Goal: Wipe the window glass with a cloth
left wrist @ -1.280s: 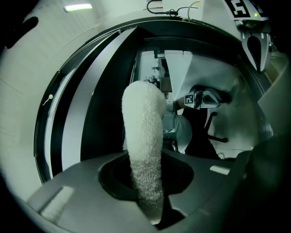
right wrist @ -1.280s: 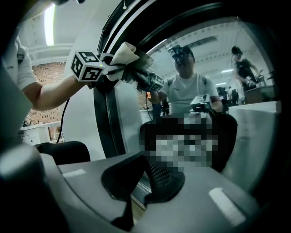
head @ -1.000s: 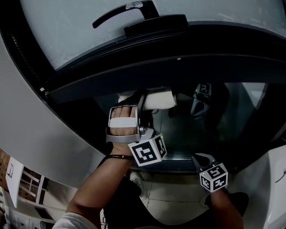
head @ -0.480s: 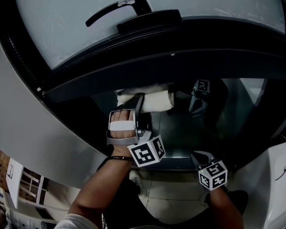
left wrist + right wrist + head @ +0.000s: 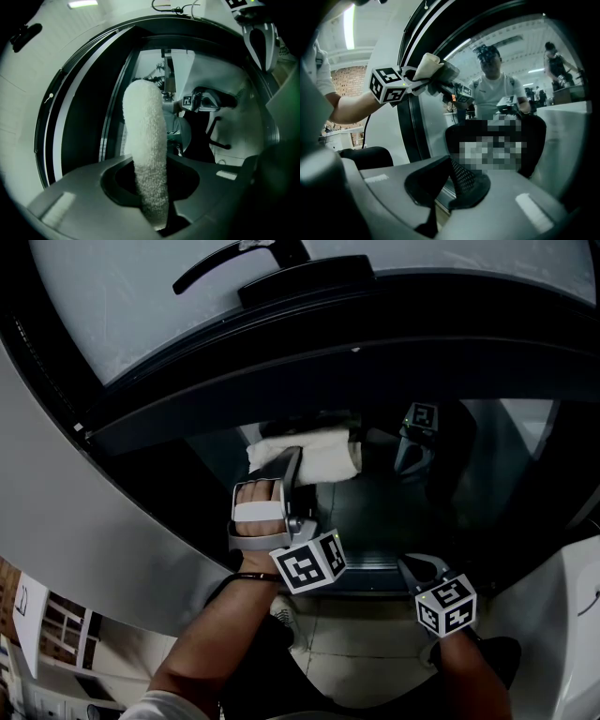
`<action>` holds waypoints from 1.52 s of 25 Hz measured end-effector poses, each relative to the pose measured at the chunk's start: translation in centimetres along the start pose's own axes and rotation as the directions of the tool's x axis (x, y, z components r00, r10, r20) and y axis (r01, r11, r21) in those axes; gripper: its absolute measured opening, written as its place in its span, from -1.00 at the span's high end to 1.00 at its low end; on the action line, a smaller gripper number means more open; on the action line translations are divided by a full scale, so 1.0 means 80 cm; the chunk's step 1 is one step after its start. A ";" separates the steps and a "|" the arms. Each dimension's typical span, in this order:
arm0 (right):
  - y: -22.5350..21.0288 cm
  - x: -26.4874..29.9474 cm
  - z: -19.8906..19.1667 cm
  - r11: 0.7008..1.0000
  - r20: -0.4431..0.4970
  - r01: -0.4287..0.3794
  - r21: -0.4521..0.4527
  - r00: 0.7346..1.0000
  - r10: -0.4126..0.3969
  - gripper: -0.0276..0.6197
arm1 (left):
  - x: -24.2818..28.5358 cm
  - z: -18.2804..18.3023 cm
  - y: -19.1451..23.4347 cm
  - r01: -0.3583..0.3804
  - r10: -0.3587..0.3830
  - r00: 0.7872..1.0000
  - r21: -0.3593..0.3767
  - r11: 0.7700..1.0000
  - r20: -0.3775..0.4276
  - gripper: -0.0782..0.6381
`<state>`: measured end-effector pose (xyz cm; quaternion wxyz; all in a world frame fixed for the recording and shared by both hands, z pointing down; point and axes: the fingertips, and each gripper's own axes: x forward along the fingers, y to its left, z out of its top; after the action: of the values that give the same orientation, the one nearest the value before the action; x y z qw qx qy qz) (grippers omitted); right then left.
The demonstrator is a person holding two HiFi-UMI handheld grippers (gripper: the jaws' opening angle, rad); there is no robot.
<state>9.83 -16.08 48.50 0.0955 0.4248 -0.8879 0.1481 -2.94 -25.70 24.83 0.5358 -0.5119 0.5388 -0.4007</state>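
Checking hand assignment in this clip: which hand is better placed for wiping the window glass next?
Left. The left gripper is shut on the cloth at the window glass; the right gripper is shut and empty, lower down.

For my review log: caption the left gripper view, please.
Left hand-held gripper shut on a white cloth, facing the window glass.

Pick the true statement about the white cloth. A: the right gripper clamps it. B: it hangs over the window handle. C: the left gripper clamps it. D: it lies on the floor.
C: the left gripper view shows the left gripper with its jaws closed on the white cloth, while the right gripper is shut on nothing.
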 end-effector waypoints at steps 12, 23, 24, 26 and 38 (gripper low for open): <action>-0.001 0.001 0.001 1.000 0.002 -0.004 0.003 1.000 0.004 0.91 | -0.004 -0.006 -0.028 0.014 -0.014 1.000 -0.013 1.000 0.001 0.51; -0.003 0.000 -0.001 1.000 -0.001 0.001 0.004 1.000 -0.001 0.91 | -0.009 -0.010 -0.052 0.031 -0.031 0.999 0.000 1.000 0.005 0.50; -0.003 0.000 -0.001 1.000 -0.001 0.001 0.004 1.000 -0.001 0.91 | -0.010 -0.010 -0.055 0.033 -0.033 0.999 0.000 0.999 0.006 0.50; -0.003 0.000 -0.001 1.000 0.000 0.000 0.004 1.000 0.000 0.91 | -0.011 -0.011 -0.060 0.038 -0.038 0.999 0.002 0.999 0.005 0.51; -0.005 -0.002 -0.002 1.000 -0.003 0.001 0.009 1.000 0.000 0.91 | -0.018 -0.015 -0.093 0.086 -0.086 0.996 -0.003 0.996 -0.001 0.50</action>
<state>10.22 -16.16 48.67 0.0951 0.4253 -0.8870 0.1529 -3.32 -25.62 32.52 0.5170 -0.5351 0.5171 -0.4231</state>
